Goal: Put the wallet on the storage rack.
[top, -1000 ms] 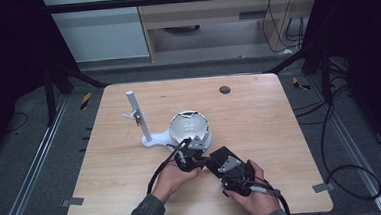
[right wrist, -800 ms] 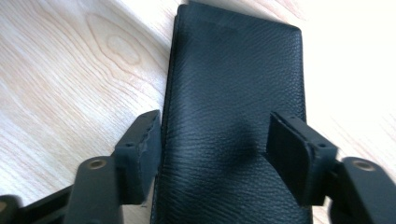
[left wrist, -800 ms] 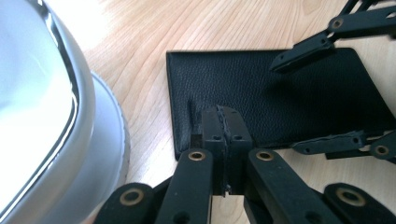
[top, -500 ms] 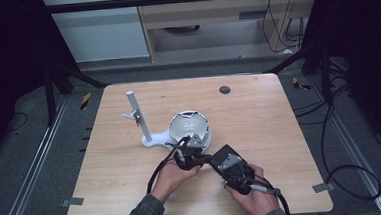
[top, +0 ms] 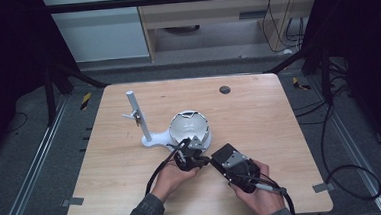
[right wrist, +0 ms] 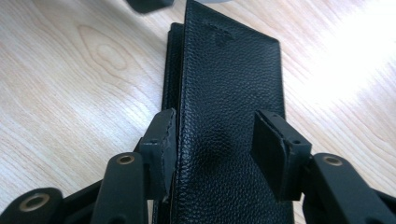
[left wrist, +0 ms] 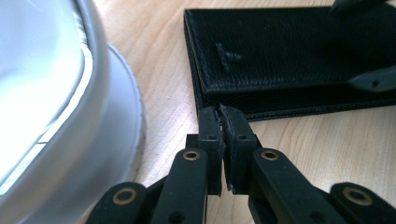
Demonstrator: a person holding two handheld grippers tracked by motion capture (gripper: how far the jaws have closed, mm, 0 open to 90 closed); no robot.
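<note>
A black leather wallet (right wrist: 229, 93) lies flat on the wooden table (top: 280, 132), just in front of a white bowl-shaped object (top: 189, 127). My right gripper (right wrist: 212, 144) spans the wallet's width. One jaw is at each long edge, and the leather shows a dimple between them. My left gripper (left wrist: 219, 114) is shut, with its tips touching the wallet's (left wrist: 289, 51) near corner beside the white object's rim (left wrist: 107, 116). In the high view both grippers meet near the table's front middle, the left gripper (top: 189, 159) right next to the right gripper (top: 216, 162).
The white bowl-shaped object sits on a white base with an upright post (top: 138, 115) to its left. A small dark round spot (top: 224, 90) is near the table's far edge. Bare wood lies to the left and right of the hands.
Both hands and grippers have stayed almost in place; only a slight shift of the right gripper.
</note>
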